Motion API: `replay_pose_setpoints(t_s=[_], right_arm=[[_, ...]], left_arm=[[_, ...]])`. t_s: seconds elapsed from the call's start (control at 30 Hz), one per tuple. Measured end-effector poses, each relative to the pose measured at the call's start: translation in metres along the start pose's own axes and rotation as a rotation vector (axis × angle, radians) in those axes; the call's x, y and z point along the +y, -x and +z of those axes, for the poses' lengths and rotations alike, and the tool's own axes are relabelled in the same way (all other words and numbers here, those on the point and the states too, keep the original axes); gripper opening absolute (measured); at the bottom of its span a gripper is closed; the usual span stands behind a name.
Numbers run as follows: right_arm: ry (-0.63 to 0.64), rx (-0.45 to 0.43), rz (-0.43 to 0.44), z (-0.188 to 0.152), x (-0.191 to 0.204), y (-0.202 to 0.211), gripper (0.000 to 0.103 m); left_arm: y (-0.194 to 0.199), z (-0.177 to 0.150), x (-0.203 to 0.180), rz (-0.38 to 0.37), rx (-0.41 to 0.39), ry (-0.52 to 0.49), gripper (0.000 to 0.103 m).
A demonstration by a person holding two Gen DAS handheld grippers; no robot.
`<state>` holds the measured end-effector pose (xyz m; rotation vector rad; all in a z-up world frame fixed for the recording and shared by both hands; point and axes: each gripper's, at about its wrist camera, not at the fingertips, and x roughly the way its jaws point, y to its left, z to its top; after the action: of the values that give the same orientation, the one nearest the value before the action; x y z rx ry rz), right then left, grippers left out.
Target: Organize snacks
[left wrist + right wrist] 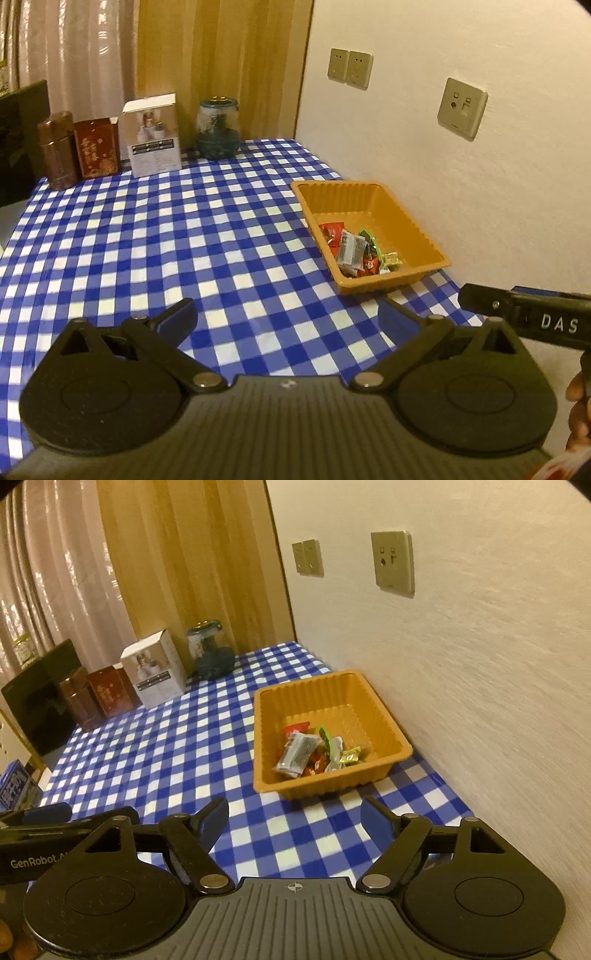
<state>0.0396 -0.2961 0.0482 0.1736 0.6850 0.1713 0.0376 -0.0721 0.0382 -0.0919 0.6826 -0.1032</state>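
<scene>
An orange plastic tray (424,236) sits on the blue checked tablecloth by the wall; it also shows in the right wrist view (384,720). Several wrapped snacks (354,251) lie in its near corner, also seen in the right wrist view (314,751). My left gripper (286,319) is open and empty, held above the cloth short and left of the tray. My right gripper (293,818) is open and empty, just short of the tray's near side. Part of the right gripper's body shows at the left wrist view's right edge (535,319).
At the table's far end stand a brown tin (59,151), a red tin (96,147), a white box (153,134) and a glass jar (218,129). A wall (461,166) with sockets runs along the right. A dark panel (40,698) stands at the left.
</scene>
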Motion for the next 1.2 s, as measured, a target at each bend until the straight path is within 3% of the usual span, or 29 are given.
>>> replay_pose_setpoints(t_s=[0.53,1.2], right_arm=[[0.05,0.002,-0.015,-0.023,0.014,0.041,0.078],[0.081,0.004,-0.013,-0.026,0.015,0.051,0.079]], left_arm=[[0.036,-0.026,0.006,0.056,0.016,0.004,0.103],[0.049,-0.024,0.004,0.052,0.007,-0.003,0.103]])
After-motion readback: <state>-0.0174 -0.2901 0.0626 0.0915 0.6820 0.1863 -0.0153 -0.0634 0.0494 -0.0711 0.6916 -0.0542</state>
